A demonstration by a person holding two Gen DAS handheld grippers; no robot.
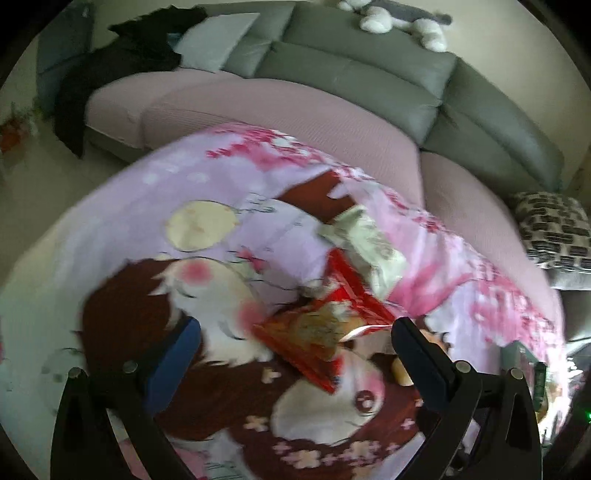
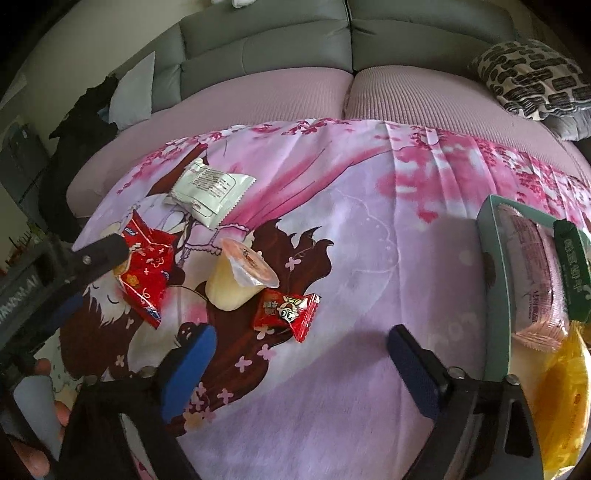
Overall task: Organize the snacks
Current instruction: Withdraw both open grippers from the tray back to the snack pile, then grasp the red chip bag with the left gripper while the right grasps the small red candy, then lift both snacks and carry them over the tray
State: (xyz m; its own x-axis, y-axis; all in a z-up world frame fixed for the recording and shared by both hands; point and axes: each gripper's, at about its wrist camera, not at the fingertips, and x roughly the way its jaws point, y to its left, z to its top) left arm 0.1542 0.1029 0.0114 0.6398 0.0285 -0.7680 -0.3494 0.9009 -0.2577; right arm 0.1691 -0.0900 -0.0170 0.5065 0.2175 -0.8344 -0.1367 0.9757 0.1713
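Snacks lie on a pink cartoon-print cloth (image 2: 351, 229). A red snack packet (image 1: 317, 332) (image 2: 147, 273) lies between my left gripper's open fingers; the left gripper (image 1: 295, 354) hovers over it, also seen from the side in the right wrist view (image 2: 99, 254). A white packet (image 1: 365, 240) (image 2: 210, 188) lies beyond it. A jelly cup (image 2: 240, 277) and a small red candy packet (image 2: 288, 310) lie ahead of my right gripper (image 2: 301, 354), which is open and empty. A green box (image 2: 495, 266) at the right holds a pink packet (image 2: 532, 266) and a yellow one (image 2: 565, 398).
A pink-covered grey sofa (image 2: 295, 88) runs behind the cloth, with a patterned cushion (image 2: 535, 77) at the right, a grey pillow (image 1: 218, 40), dark clothes (image 1: 110, 70) and a plush toy (image 1: 399, 18). The box edge also shows in the left wrist view (image 1: 532, 369).
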